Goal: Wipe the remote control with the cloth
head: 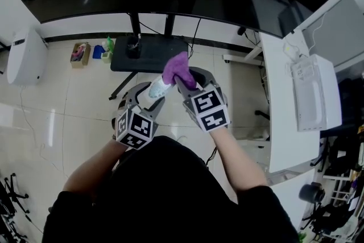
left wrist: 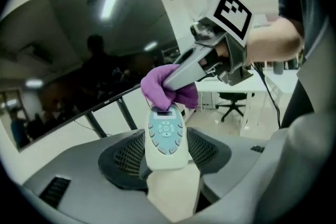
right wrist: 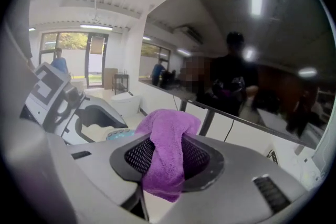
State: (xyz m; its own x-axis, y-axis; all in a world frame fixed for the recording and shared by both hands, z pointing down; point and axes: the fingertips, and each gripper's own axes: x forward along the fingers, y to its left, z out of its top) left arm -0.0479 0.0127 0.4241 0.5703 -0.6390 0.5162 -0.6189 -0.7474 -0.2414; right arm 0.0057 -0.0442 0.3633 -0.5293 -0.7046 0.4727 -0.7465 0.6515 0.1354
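Head view: the left tongs (head: 152, 94) are clamped on the remote control (head: 157, 88), held in the air above the tiled floor (head: 68, 99). The right tongs (head: 185, 81) are clamped on the purple cloth (head: 176, 67), which touches the remote control's far end.

Left gripper view: the remote control (left wrist: 167, 136) stands between the pads of the left tongs (left wrist: 167, 157), keypad facing the camera. The cloth (left wrist: 168, 91) covers its top edge, carried by the right tongs (left wrist: 173, 80).

Right gripper view: the cloth (right wrist: 167, 157) is pinched between the right tongs (right wrist: 167, 162) and drapes over them. The remote control (right wrist: 118, 134) shows just left of it.
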